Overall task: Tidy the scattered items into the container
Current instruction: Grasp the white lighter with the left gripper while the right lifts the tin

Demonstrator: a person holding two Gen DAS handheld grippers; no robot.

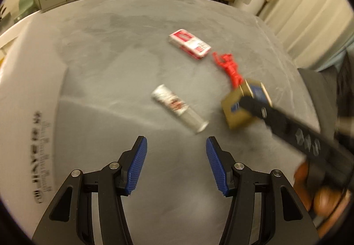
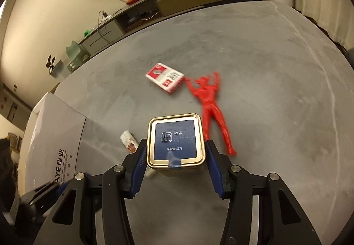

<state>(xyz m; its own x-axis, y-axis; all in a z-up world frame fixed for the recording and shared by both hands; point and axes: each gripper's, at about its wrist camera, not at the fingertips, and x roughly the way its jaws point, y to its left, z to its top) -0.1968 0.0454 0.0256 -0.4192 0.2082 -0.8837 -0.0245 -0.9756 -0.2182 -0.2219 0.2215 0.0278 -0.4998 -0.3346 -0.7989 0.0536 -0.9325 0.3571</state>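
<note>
The white cardboard box (image 2: pixel 53 134) stood at the table's (image 2: pixel 276 72) left edge, to the left of both grippers; neither view looked into it, so its contents could not be told. The red figure (image 2: pixel 209 107) lay flat, long axis running away from the right gripper (image 2: pixel 176 152), beside the red-and-white packet (image 2: pixel 164 78). The foil tube (image 1: pixel 179 108) lay slantwise just ahead of the left gripper (image 1: pixel 176 164), which was nearer it and had its blue pads spread wide with nothing between. The right gripper's pads pressed the sides of the gold tea tin (image 2: pixel 176 140), which appeared lifted off the table, the box lying to its left
</note>
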